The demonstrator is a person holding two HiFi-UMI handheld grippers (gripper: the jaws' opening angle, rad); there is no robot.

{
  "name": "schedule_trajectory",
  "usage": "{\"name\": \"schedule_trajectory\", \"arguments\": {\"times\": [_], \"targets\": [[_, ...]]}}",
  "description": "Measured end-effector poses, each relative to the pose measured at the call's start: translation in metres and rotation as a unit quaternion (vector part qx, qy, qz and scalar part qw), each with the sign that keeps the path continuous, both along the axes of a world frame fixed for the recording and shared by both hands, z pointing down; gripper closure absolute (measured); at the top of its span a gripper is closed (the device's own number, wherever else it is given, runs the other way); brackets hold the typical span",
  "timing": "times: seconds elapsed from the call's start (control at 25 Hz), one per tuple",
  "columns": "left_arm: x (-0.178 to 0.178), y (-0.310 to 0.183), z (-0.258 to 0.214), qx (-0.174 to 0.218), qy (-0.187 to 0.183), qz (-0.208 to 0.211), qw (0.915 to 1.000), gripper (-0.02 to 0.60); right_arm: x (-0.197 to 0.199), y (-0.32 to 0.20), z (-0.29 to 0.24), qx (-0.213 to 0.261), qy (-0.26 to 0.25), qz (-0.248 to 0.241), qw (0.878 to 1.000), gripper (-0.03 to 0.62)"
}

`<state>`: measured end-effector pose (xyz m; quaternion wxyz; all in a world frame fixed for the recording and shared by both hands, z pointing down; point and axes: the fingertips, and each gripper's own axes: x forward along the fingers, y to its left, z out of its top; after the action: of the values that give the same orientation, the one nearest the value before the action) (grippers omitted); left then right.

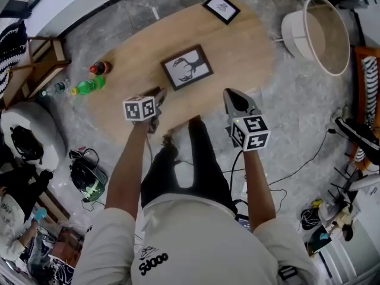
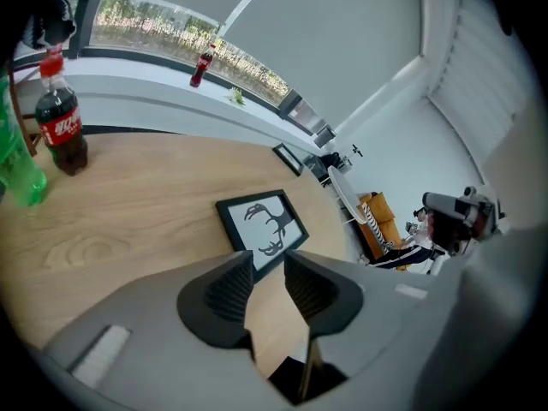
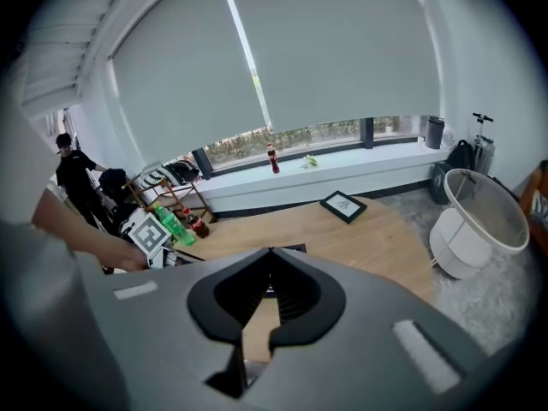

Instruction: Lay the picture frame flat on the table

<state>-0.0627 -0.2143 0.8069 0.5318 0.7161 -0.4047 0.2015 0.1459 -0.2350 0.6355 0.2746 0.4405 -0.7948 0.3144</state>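
A black picture frame [image 1: 187, 67] with an antler print lies flat in the middle of the oval wooden table [image 1: 249, 52]. My left gripper [image 1: 158, 95] hovers over the table's near edge, just short of the frame's near left corner. In the left gripper view its jaws [image 2: 268, 264] stand part open with nothing between them, and the frame [image 2: 261, 223] lies right beyond the tips. My right gripper [image 1: 229, 95] hangs near the frame's near right side, above the table edge. Its jaws [image 3: 270, 253] meet at the tips and hold nothing.
A second small black frame [image 1: 221, 7] lies flat at the table's far end. A cola bottle [image 1: 100, 68] and a green bottle [image 1: 89, 86] stand at the left end. A white round basket [image 1: 317, 34] stands on the floor to the right, a wooden chair [image 1: 35, 64] to the left.
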Motion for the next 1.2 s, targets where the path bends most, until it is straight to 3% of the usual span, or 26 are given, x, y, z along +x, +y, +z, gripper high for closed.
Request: {"name": "schedule_trajectory", "arguments": {"times": [0.32,0.6,1.0,1.2], "targets": [[-0.022,0.042,-0.089,0.056,-0.01,0.012,0.9983,0.565,-0.023,0.037,-0.073,0.057,0.01,0.008,0.998,0.591],[-0.058,0.045,-0.177,0.152,-0.019,-0.004,0.9882,0.572,-0.051,0.068,-0.136,0.115,0.012,0.002,0.993,0.591],[-0.091,0.077,-0.303,0.283,-0.071,0.027,0.956,0.572,-0.072,0.1,-0.254,0.209,0.0,0.001,0.978,0.591],[-0.087,0.087,-0.37,0.36,-0.076,0.047,0.9286,0.572,-0.079,0.114,-0.302,0.246,-0.011,-0.001,0.969,0.591]]}}
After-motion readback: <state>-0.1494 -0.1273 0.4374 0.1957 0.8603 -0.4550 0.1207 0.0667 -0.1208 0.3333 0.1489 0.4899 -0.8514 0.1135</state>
